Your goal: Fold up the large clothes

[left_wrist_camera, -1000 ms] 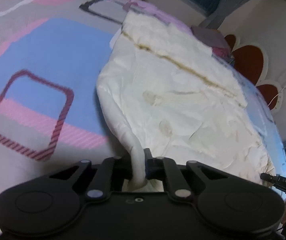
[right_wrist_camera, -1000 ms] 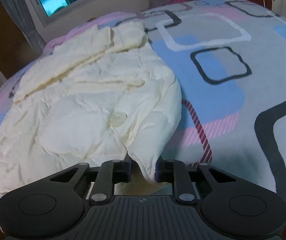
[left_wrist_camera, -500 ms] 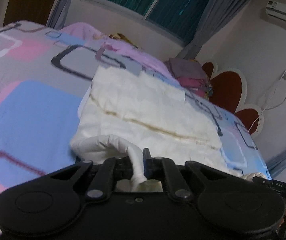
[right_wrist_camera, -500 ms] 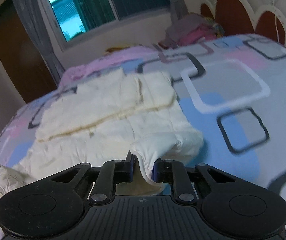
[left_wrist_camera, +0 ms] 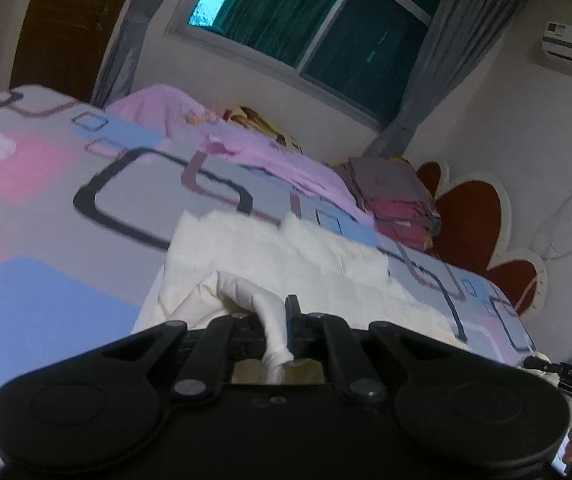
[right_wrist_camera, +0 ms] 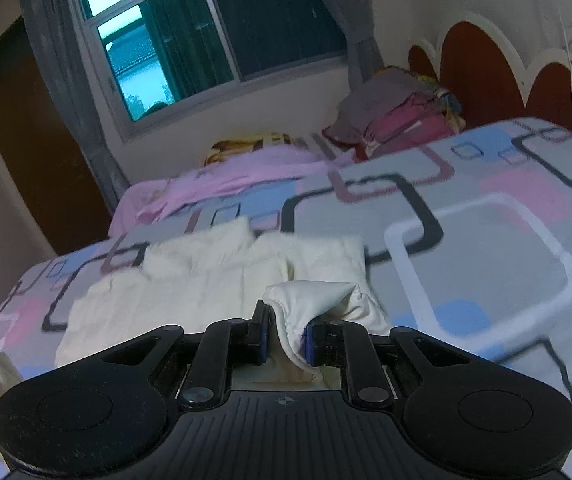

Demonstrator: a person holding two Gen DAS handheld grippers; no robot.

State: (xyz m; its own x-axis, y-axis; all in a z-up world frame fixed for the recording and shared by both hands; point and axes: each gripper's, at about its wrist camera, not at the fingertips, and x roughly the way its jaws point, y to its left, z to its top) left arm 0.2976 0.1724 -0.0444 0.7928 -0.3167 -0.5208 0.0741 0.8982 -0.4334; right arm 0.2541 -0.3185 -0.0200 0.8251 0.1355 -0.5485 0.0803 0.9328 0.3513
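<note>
A large cream padded garment [left_wrist_camera: 286,256] lies spread on the bed; it also shows in the right wrist view [right_wrist_camera: 190,280]. My left gripper [left_wrist_camera: 278,320] is shut on a bunched near edge of the garment and holds it lifted over the rest. My right gripper [right_wrist_camera: 286,328] is shut on the other near corner of the garment, also lifted. The far edge of the garment rests flat toward the window. The right gripper's tip [left_wrist_camera: 566,372] shows at the lower right of the left wrist view.
The bed sheet [right_wrist_camera: 486,248] is grey with blue, pink and outlined squares. A pink cloth [left_wrist_camera: 246,148] and a stack of folded clothes [right_wrist_camera: 398,116] lie at the far side. A red scalloped headboard [right_wrist_camera: 478,76] stands to the right, a window [right_wrist_camera: 206,36] behind.
Both grippers have lifted and carried the near edge of the garment forward over its far part. The views have tilted up, so the window and wall now show.
</note>
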